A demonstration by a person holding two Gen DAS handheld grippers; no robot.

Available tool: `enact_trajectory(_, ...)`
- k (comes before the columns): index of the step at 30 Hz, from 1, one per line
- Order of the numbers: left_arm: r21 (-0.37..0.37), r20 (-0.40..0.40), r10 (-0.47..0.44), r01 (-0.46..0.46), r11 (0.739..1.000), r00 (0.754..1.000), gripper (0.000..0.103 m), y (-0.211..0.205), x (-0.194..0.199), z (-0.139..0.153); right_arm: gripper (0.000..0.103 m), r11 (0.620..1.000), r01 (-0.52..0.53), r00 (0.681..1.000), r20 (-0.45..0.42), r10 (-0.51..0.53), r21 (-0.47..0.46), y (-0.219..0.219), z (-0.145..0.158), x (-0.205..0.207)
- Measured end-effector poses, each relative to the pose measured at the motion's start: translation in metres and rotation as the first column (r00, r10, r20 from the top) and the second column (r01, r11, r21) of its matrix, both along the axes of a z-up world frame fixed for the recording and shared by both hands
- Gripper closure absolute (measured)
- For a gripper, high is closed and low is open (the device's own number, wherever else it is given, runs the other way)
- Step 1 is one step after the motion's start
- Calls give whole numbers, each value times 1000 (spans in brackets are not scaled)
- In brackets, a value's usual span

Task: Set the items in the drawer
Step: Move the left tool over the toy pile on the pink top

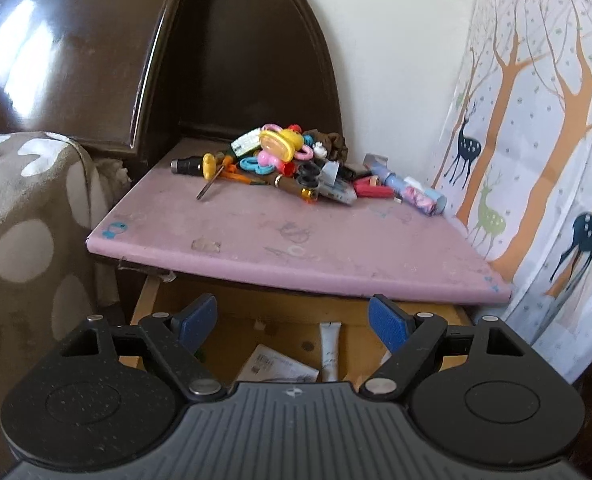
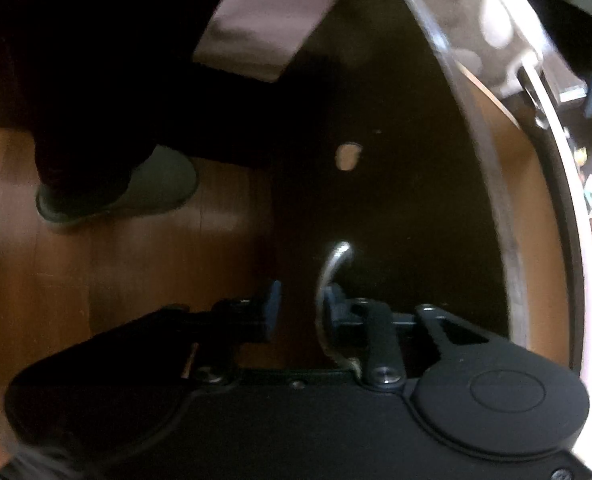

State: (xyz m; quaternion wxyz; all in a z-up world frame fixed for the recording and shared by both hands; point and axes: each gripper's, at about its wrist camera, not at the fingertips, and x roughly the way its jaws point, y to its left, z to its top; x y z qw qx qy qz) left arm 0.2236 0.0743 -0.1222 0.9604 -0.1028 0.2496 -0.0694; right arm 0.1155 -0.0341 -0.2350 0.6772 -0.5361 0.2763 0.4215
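I am holding my left gripper (image 1: 292, 322) with jaws spread wide over the open wooden drawer (image 1: 256, 316). The heap of colourful small toys and tools (image 1: 296, 160) is lying far ahead on the pink desk (image 1: 256, 236). My right gripper (image 2: 298, 308) has its jaws a little apart around the curved silver drawer handle (image 2: 328, 280).

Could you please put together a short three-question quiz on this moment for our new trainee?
1. True or false: the left gripper is holding a toy.
2. What lies in the open drawer below the pink top? A) white tube B) scissors C) cup
3. What curved metal part shows between the right gripper fingers?

Key: 1. False; it is open and empty. 2. A, the white tube, beside a paper packet. 3. The drawer handle.
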Motion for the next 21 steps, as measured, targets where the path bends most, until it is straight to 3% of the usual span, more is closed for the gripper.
enact_trajectory(2, -18, 14, -14, 14, 1000, 1000, 20, -2, -4, 3, 80, 1000, 5, 1000, -24, -5, -5, 1, -2, 1)
enact_trajectory(6, 14, 19, -46, 45, 999, 999, 20, -7, -6, 1, 79, 999, 53, 998, -39, -53, 1, 5, -9, -1)
enact_trajectory(11, -21, 16, -50, 50, 999, 999, 20, -4, -6, 0, 82, 999, -14, 1000, 14, 15, -37, 8, -17, -25)
enact_trajectory(14, -57, 37, -61, 63, 996, 997, 20, 0, -10, 4, 81, 999, 12, 1000, -1, -12, -40, 10, -14, -23)
enact_trajectory(21, -34, 43, -82, 84, 996, 996, 20, -1, -21, 7, 80, 996, 51, 999, 2, -51, -67, 14, -13, -26)
